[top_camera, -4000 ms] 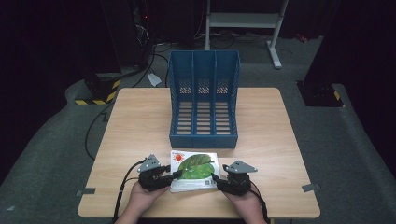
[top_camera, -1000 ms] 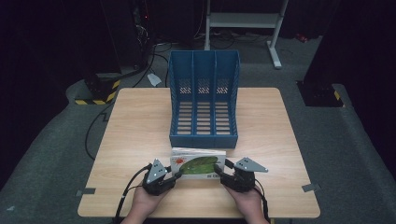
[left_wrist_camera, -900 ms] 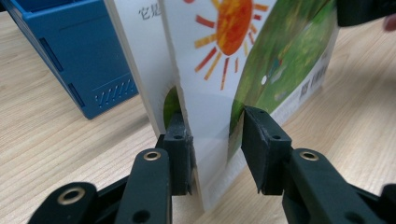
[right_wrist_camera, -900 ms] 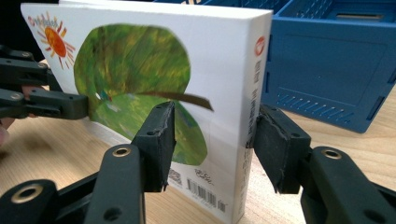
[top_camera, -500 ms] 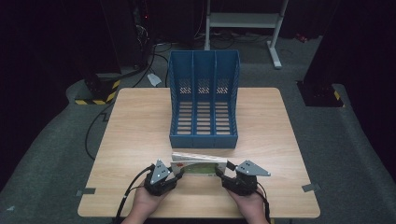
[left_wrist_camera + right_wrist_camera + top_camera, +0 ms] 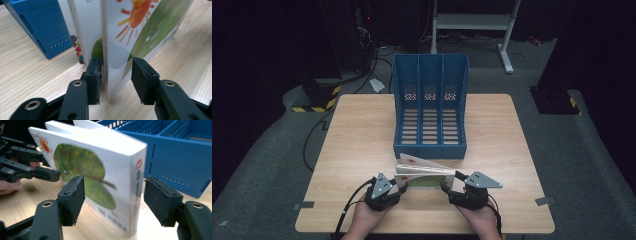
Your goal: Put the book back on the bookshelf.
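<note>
1. The picture book [image 6: 424, 175] stood raised on its lower edge on the desk [image 6: 362, 135], between the two grippers; judged unfiled, the blue three-slot file rack [image 6: 430, 105] beyond them empty.
2. Left gripper [image 6: 116, 75]: jaws apart, straddling the book's open-page end.
3. Right gripper [image 6: 113, 205]: jaws apart, straddling the spine end.
4. The book's long axis ran from gripper to gripper, its covers fanned apart.

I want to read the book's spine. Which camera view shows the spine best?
The right gripper view: the book stands close between the open tool's pads, spine facing the camera. The left gripper view shows its cover and page edges; the high view shows it small, from above.
</note>
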Action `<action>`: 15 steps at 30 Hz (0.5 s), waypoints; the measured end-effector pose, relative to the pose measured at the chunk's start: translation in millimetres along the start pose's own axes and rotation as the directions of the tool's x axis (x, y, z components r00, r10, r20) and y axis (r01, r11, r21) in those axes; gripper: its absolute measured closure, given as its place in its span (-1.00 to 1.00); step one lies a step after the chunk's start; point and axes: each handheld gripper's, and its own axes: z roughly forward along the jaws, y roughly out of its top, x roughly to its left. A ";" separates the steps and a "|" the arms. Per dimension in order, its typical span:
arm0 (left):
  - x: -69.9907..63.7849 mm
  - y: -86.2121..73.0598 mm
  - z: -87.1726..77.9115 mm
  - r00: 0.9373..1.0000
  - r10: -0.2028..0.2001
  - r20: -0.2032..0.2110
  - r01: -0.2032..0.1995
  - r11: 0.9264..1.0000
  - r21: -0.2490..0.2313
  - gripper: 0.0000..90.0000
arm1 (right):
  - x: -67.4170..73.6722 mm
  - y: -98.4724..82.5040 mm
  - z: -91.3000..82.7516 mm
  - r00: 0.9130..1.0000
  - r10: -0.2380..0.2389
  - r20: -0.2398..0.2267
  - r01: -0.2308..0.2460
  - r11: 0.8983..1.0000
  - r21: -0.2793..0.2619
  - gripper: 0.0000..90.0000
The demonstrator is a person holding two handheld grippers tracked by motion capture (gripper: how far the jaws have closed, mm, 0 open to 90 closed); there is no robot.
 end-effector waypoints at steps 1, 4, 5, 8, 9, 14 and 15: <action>0.8 -1.1 -0.9 1.000 -0.001 -0.011 0.001 1.000 0.004 0.25 | -0.3 1.3 0.7 1.000 -0.007 0.001 0.007 1.000 -0.006 -0.31; 4.5 -5.3 -4.6 1.000 -0.018 -0.016 0.018 1.000 0.013 0.20 | -1.8 3.5 5.8 1.000 -0.023 -0.018 0.023 1.000 -0.014 -0.33; 5.7 -6.8 -5.9 0.999 -0.023 -0.024 0.024 1.000 0.013 0.19 | -1.7 4.0 7.7 0.999 -0.035 -0.023 0.035 0.999 -0.020 -0.34; 10.5 -11.0 -10.6 0.998 -0.039 -0.043 0.040 0.999 0.016 0.14 | -0.5 6.4 12.4 0.997 -0.077 -0.024 0.076 0.996 -0.036 -0.34; 12.2 -12.3 -12.1 0.998 -0.047 -0.052 0.048 0.999 0.015 0.13 | 0.0 7.6 13.9 0.997 -0.079 -0.026 0.078 0.996 -0.036 -0.35; 24.8 -19.1 -19.0 0.988 -0.111 -0.106 0.112 0.994 0.006 0.02 | 1.5 15.8 19.7 0.997 -0.068 -0.032 0.067 0.997 -0.031 -0.47; 28.9 -20.8 -19.8 0.985 -0.124 -0.118 0.127 0.992 0.018 -0.01 | 1.2 18.2 21.4 0.998 -0.063 -0.031 0.062 0.998 -0.022 -0.50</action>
